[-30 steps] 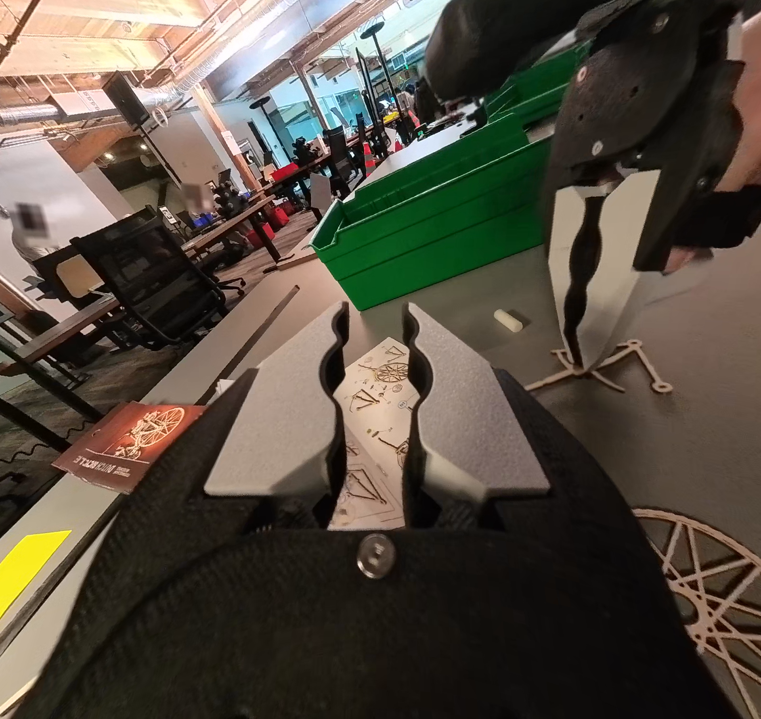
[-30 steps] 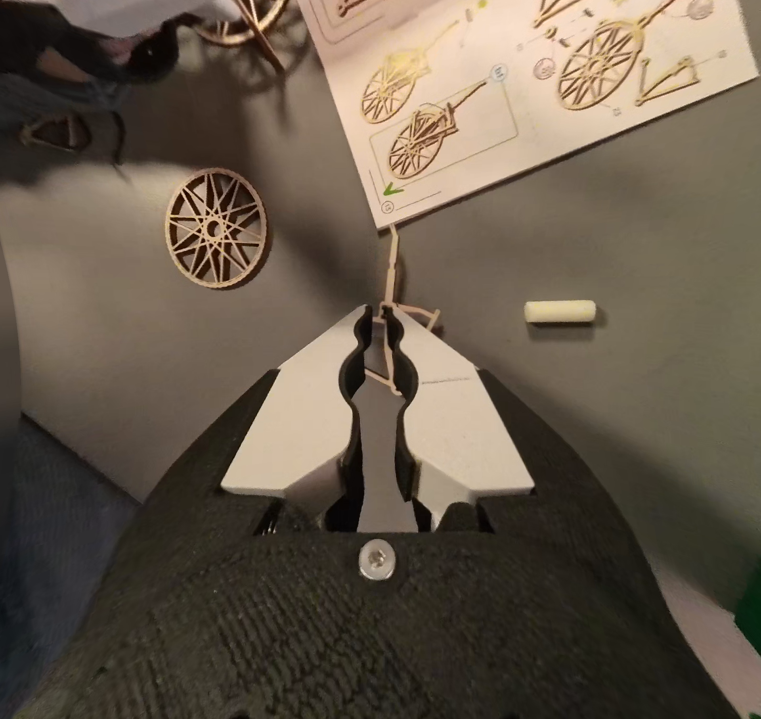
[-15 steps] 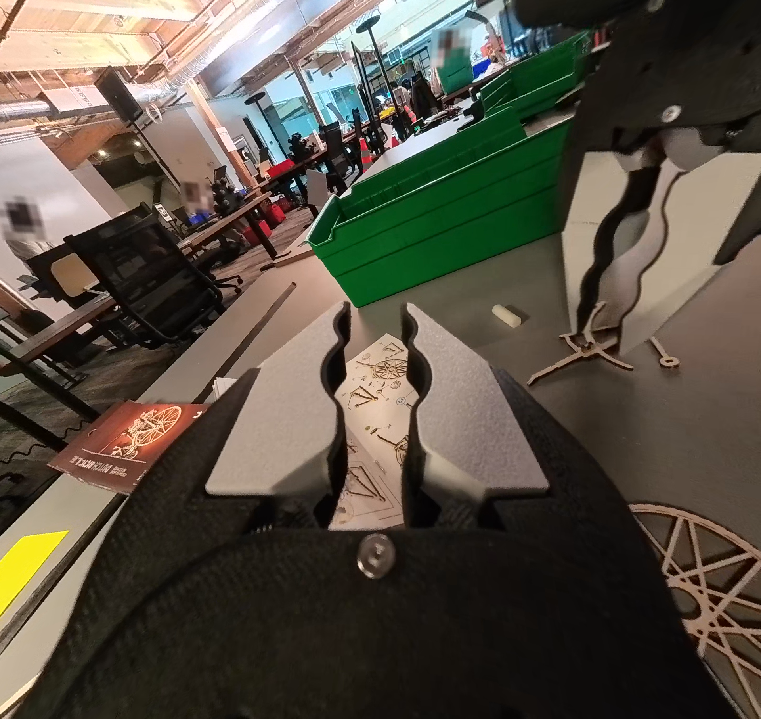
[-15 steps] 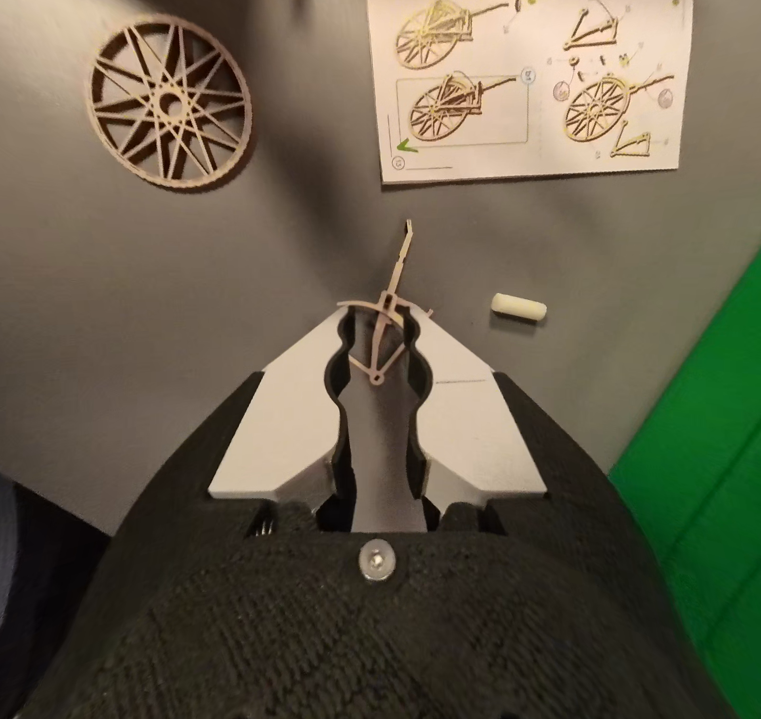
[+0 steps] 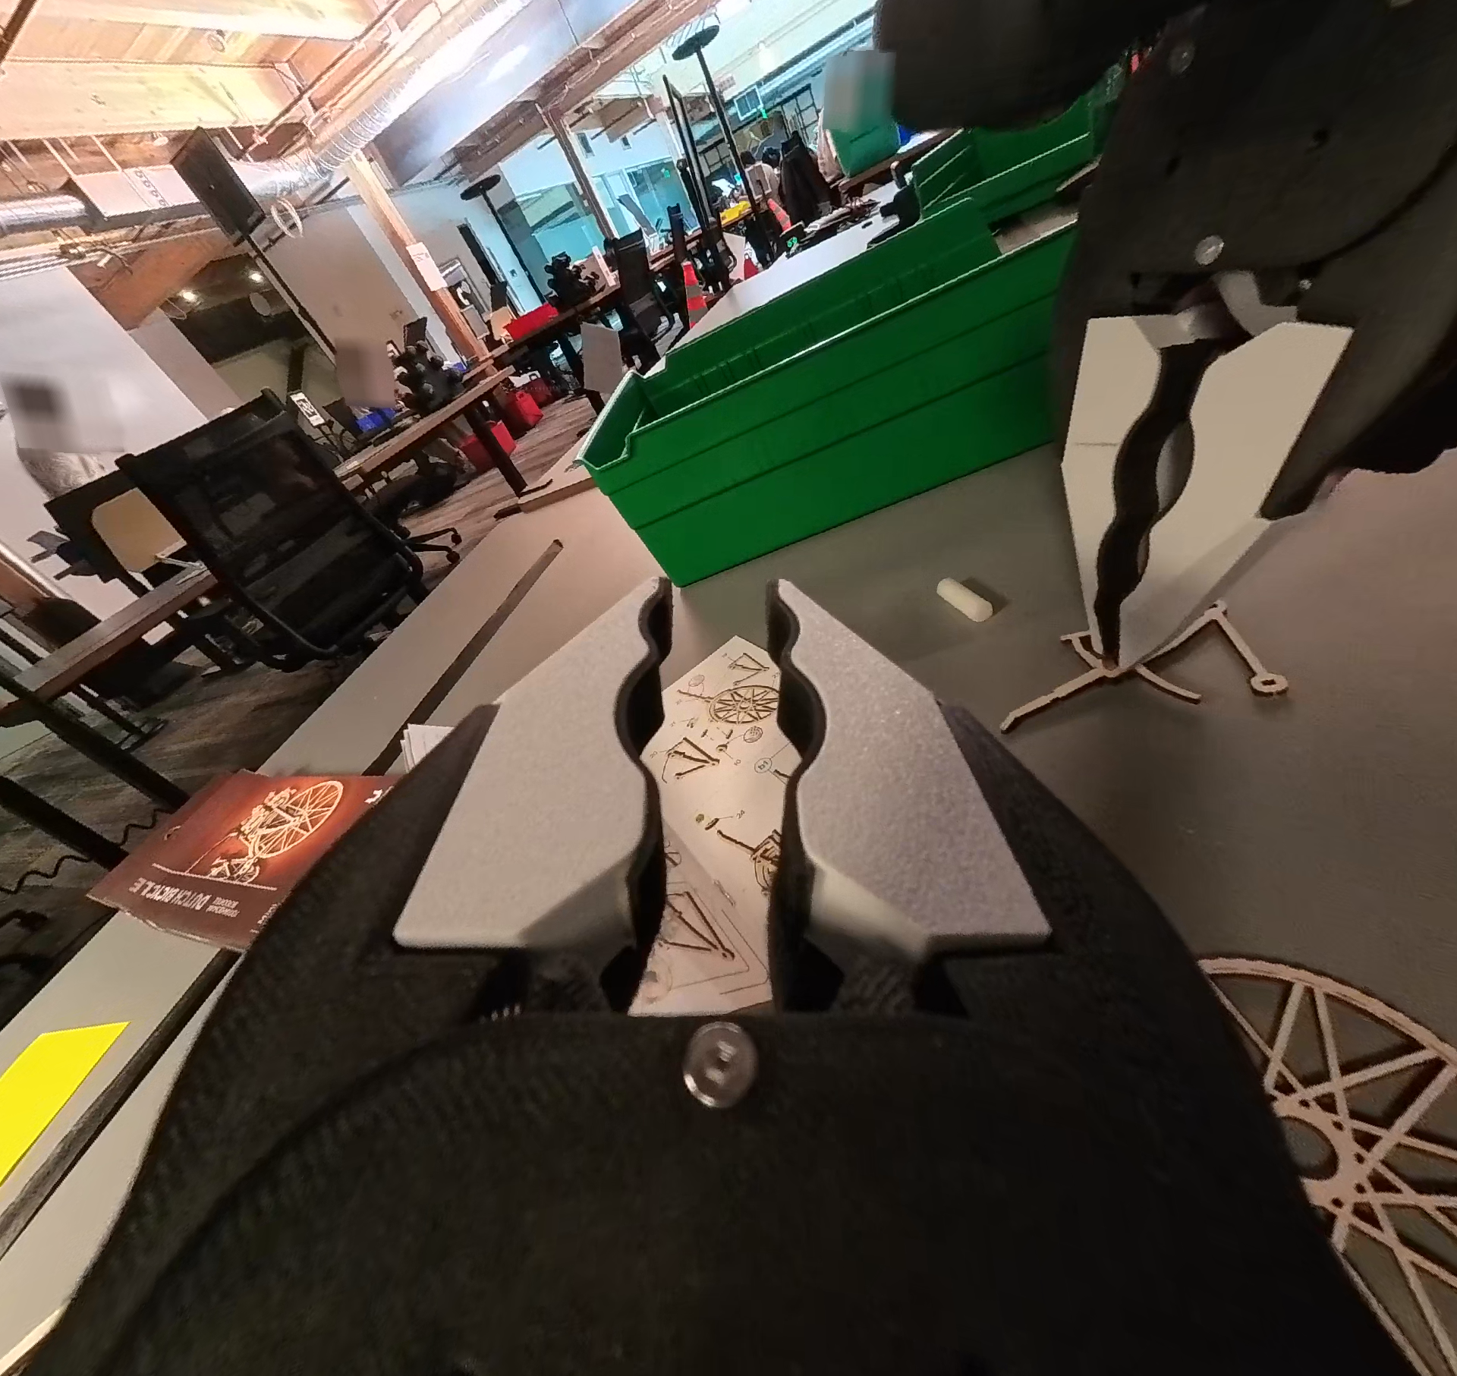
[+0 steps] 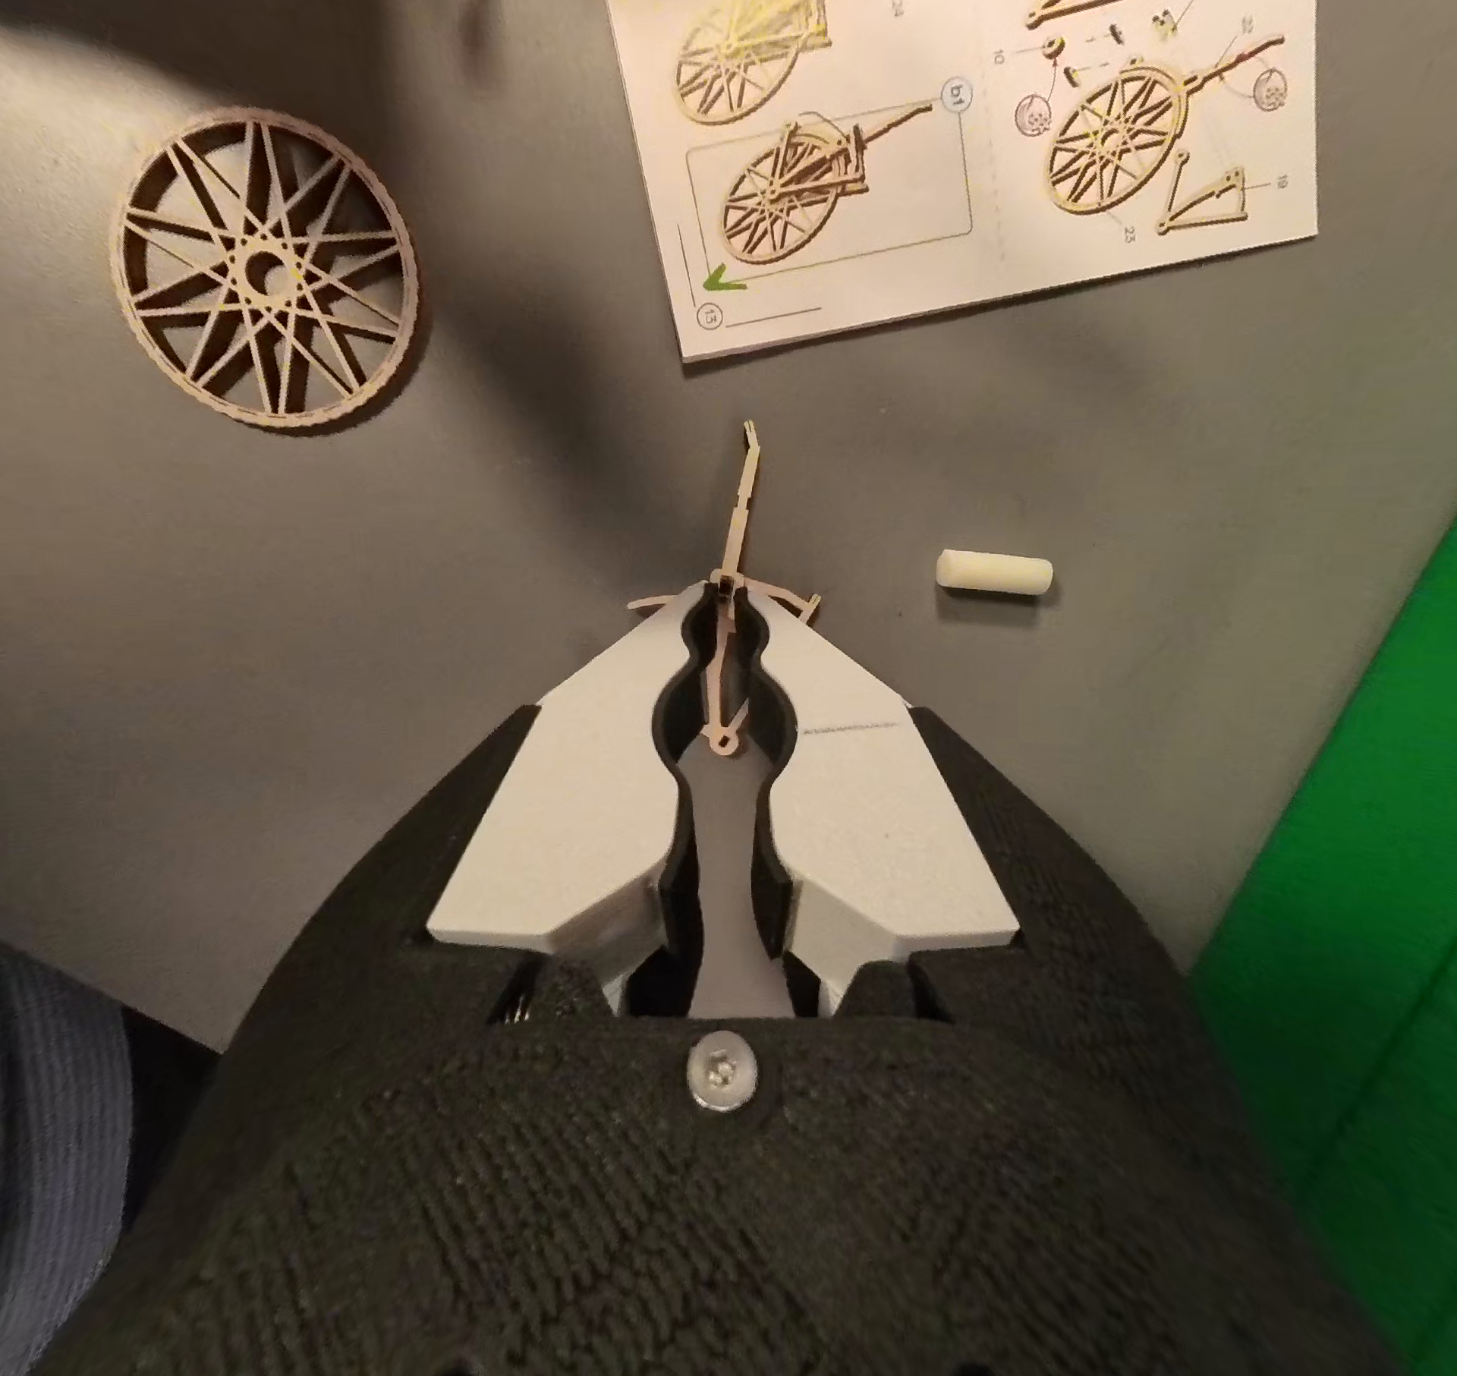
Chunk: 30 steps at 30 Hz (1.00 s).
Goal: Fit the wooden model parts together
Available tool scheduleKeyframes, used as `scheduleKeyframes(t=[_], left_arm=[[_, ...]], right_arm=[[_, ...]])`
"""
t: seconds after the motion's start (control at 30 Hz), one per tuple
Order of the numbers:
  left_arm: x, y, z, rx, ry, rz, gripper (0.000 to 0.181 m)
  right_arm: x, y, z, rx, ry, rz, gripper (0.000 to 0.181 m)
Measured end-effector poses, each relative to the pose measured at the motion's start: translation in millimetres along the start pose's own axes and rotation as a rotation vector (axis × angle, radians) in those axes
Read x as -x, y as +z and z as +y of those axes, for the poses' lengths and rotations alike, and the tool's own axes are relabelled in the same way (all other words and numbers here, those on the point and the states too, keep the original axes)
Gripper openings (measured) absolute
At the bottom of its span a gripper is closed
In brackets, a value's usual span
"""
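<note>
My right gripper (image 6: 729, 589) points down at the grey table and is shut on the middle of a thin wooden frame piece (image 6: 745, 494). The piece rests on the table, and one ringed end shows through the gap between the fingers. The left wrist view shows the same grip, the right gripper (image 5: 1108, 648) on the frame piece (image 5: 1041, 699). A wooden spoked wheel (image 6: 268, 266) lies flat to the left of it, and shows in the left wrist view (image 5: 1340, 1086). My left gripper (image 5: 717, 597) is open and empty, held above the instruction sheet (image 5: 725, 739).
The instruction sheet (image 6: 985, 116) lies beyond the frame piece. A small white cylinder (image 6: 995, 573) lies to the right of it. Stacked green bins (image 5: 828, 431) stand behind, with an edge at the right (image 6: 1340, 865). A brown booklet (image 5: 236, 865) sits at the table's left edge. My hands' fingertips stand some 12 centimeters from each other. It is some 12 centimeters from my right tips to the wooden spoked wheel (image 6: 268, 266).
My right gripper was shut on the frame piece, opened around it half a second ago, and has closed on its middle again. The left gripper has stayed open and still.
</note>
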<state>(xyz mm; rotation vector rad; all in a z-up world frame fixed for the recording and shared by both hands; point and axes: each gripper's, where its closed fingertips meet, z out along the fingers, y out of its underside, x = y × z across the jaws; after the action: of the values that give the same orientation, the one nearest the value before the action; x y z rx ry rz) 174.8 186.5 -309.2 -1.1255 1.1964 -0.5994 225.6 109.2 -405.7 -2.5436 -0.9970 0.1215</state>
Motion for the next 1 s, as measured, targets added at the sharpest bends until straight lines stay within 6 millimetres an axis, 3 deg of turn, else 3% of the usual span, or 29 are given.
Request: scheduleKeyframes(t=[0.4,0.53,0.6,0.67,0.8,0.9,1.0], left_arm=[[-0.2,-0.4,-0.4,0.000,-0.003,0.001,0.022],[0.1,-3.4,-6.0,-0.025,-0.035,0.017,0.026],[3.2,-7.2,-13.5,-0.066,-0.097,0.023,0.031],[5.4,-12.2,-26.3,-0.121,-0.190,0.036,0.044],[-15.1,-28.4,-74.1,-0.284,-0.319,0.162,0.060],[-36.5,-39.1,-107.5,-0.336,-0.293,0.231,0.055],[-44.3,-48.9,-133.1,-0.352,-0.286,0.249,0.043]], right_arm=[[-1.2,-0.5,-0.3,-0.220,0.096,0.034,0.000],[-1.7,-8.4,-11.1,-0.408,0.173,-0.030,0.000],[-5.1,-38.6,-36.8,-0.674,0.208,-0.057,0.000],[-12.6,-83.3,-59.3,-0.981,0.211,-0.009,0.000],[4.5,-152.4,-85.0,-1.430,0.155,0.007,0.000],[28.2,-175.2,-96.9,-1.579,0.052,0.042,0.000],[49.3,-192.4,-104.9,-1.646,-0.135,0.213,0.000]])
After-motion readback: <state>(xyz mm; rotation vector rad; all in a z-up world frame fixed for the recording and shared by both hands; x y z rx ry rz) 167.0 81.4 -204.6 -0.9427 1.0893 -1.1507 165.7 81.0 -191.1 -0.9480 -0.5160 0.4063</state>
